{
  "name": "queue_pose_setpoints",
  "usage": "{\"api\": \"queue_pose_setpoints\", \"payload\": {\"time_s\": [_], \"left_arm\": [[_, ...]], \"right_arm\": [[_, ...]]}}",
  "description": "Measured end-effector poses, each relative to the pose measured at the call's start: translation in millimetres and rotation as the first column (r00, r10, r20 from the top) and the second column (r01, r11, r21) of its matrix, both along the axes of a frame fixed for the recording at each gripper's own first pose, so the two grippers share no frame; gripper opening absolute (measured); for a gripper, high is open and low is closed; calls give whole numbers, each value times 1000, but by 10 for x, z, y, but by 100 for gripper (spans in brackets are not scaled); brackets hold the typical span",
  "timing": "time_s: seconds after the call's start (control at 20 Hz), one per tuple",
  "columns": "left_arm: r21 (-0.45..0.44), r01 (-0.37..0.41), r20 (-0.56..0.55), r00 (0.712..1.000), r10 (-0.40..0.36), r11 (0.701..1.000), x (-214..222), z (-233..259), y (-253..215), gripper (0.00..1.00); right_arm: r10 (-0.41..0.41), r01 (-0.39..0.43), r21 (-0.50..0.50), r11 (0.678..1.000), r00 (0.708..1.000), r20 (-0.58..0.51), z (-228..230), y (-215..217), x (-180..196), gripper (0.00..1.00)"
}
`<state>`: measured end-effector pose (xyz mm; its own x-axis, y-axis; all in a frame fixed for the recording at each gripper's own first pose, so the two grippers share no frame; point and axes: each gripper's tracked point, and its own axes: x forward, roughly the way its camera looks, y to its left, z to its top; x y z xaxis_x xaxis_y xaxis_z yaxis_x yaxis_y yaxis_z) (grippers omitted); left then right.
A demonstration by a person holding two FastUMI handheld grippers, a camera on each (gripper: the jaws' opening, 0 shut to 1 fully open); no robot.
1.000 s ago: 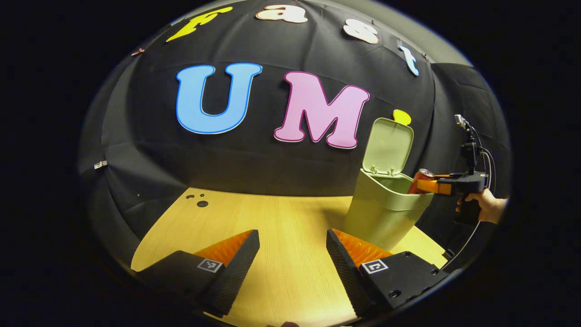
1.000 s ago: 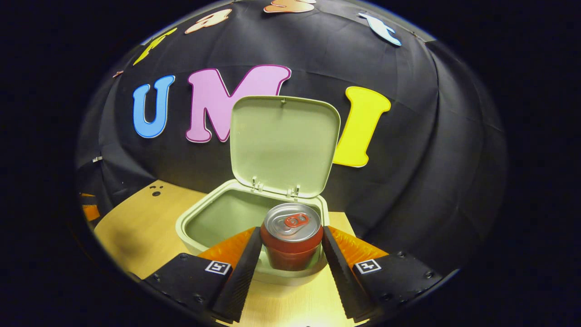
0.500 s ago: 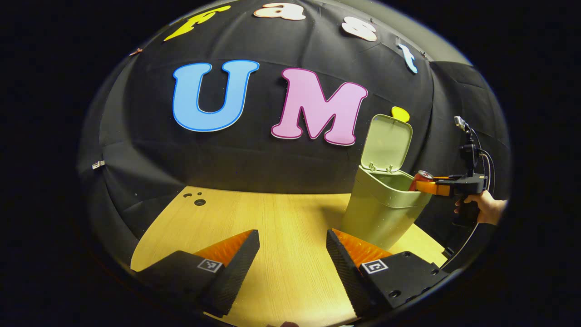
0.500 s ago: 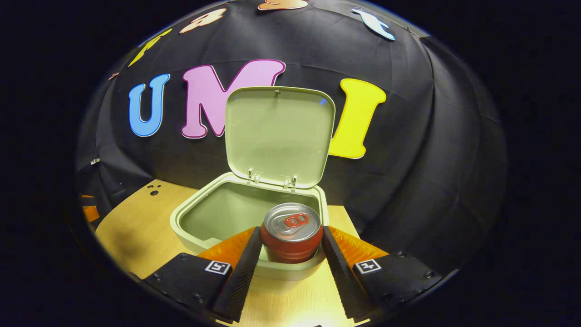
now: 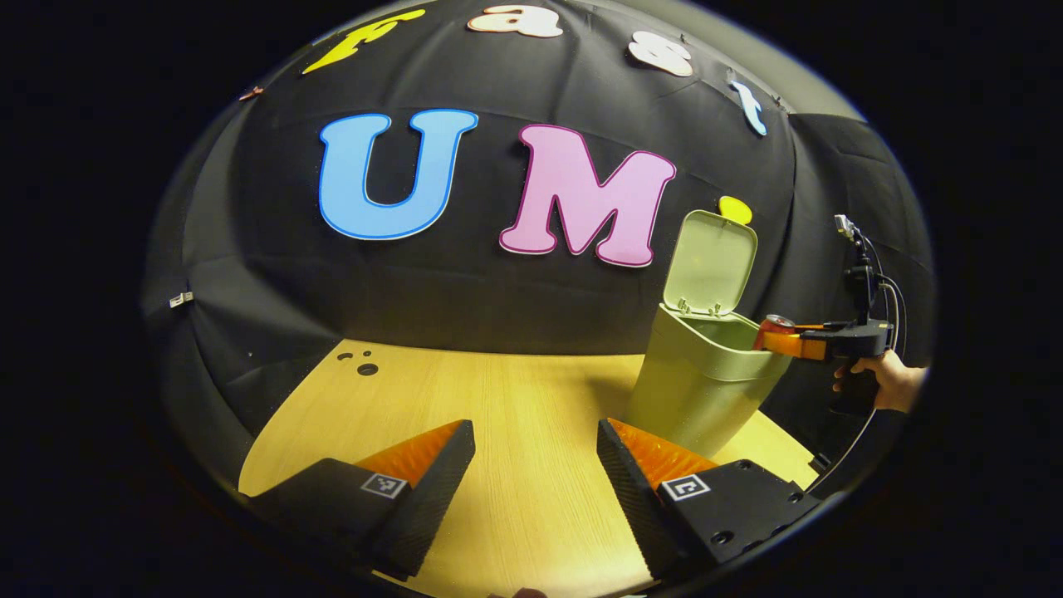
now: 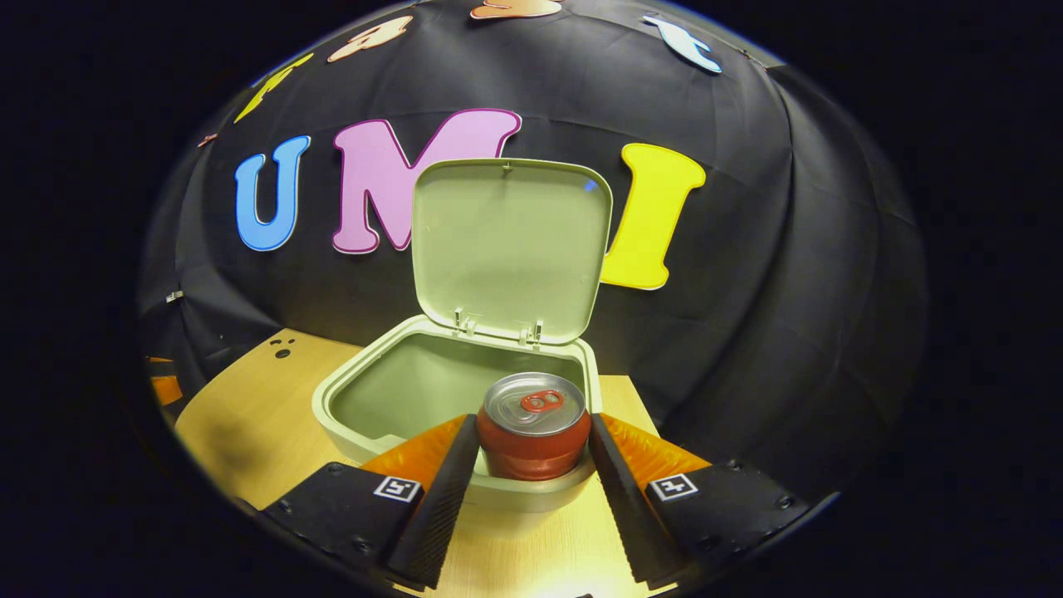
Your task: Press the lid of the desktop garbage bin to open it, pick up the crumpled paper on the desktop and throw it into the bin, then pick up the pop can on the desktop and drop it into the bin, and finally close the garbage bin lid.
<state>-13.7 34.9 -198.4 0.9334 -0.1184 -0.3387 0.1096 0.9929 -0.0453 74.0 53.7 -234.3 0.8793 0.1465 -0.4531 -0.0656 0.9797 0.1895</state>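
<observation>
The pale green bin (image 5: 698,390) stands at the table's right end with its lid (image 5: 712,262) upright and open. In the right gripper view, my right gripper (image 6: 534,423) is shut on the red pop can (image 6: 536,436), which is upright with its silver top showing. The can hangs just inside the near rim of the bin (image 6: 349,399), and that rim hides its base. The lid (image 6: 511,245) stands behind it. The left gripper view shows the right gripper (image 5: 781,339) and the can (image 5: 774,325) at the bin's mouth. My left gripper (image 5: 535,428) hovers open over the tabletop, holding nothing.
The wooden table (image 5: 465,390) has small dark holes (image 5: 365,365) near its far left corner. A hand (image 5: 893,378) holds the right gripper's handle, with cables (image 5: 872,274) rising above it. The black cloth wall stands close behind the bin.
The right gripper has carried the can forward and slightly down, from above the bin's near rim into its mouth. The left gripper has stayed almost still.
</observation>
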Motion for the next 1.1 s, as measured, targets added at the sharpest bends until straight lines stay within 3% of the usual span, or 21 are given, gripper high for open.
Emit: {"api": "queue_pose_setpoints", "payload": {"time_s": [0.8,0.85,1.1], "left_arm": [[18,-3,7,1000,3,1000,-63,46,-48,96],[18,-3,7,1000,3,1000,-64,39,-53,95],[19,-8,6,1000,8,1000,-97,54,-46,95]], "right_arm": [[-5,5,11,1000,1000,2,-2,-32,-26,86],[-7,7,11,1000,1000,2,-1,-35,-31,81],[-8,8,13,1000,1000,25,70,-49,-28,81]]}}
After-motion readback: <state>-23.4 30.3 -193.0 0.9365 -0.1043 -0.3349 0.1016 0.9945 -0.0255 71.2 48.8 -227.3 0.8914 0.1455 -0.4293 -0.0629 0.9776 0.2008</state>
